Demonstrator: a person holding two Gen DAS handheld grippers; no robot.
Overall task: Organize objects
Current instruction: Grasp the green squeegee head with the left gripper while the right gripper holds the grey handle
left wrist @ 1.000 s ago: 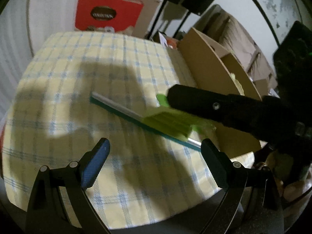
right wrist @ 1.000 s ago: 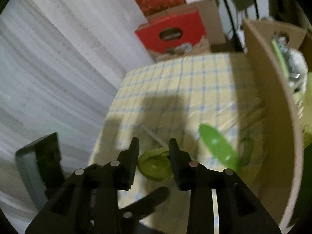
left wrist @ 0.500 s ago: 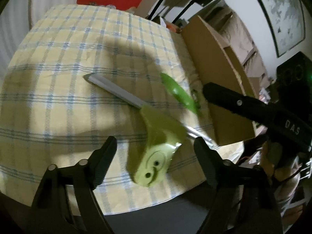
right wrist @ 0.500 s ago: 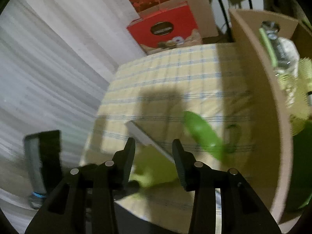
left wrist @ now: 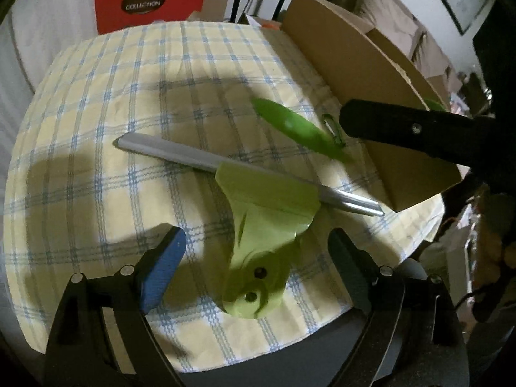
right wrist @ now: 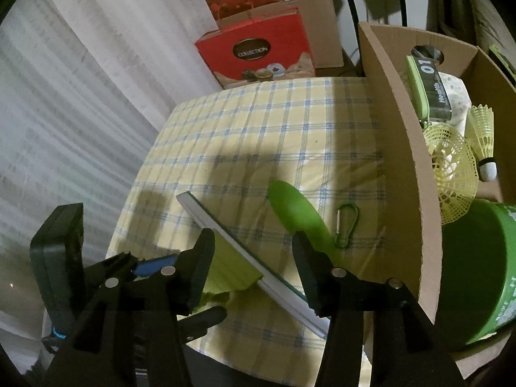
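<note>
A lime-green squeegee (left wrist: 267,222) with a long silver blade bar lies flat on the checked tablecloth (left wrist: 106,167), handle toward me. My left gripper (left wrist: 254,254) is open around the handle, not touching it. My right gripper (right wrist: 253,259) is open just above the same squeegee (right wrist: 232,271). A green spoon-like piece (left wrist: 296,129) lies beyond the bar, also in the right wrist view (right wrist: 296,208), with a green carabiner (right wrist: 346,224) beside it.
A cardboard box (right wrist: 400,135) stands at the table's right edge, holding yellow shuttlecocks (right wrist: 451,174), a green tub (right wrist: 474,283) and a green case. A red box (left wrist: 150,0) stands behind the table. White curtains hang on the left.
My right gripper opened and let the squeegee go; it now lies flat on the cloth. My left gripper moved in around its handle.
</note>
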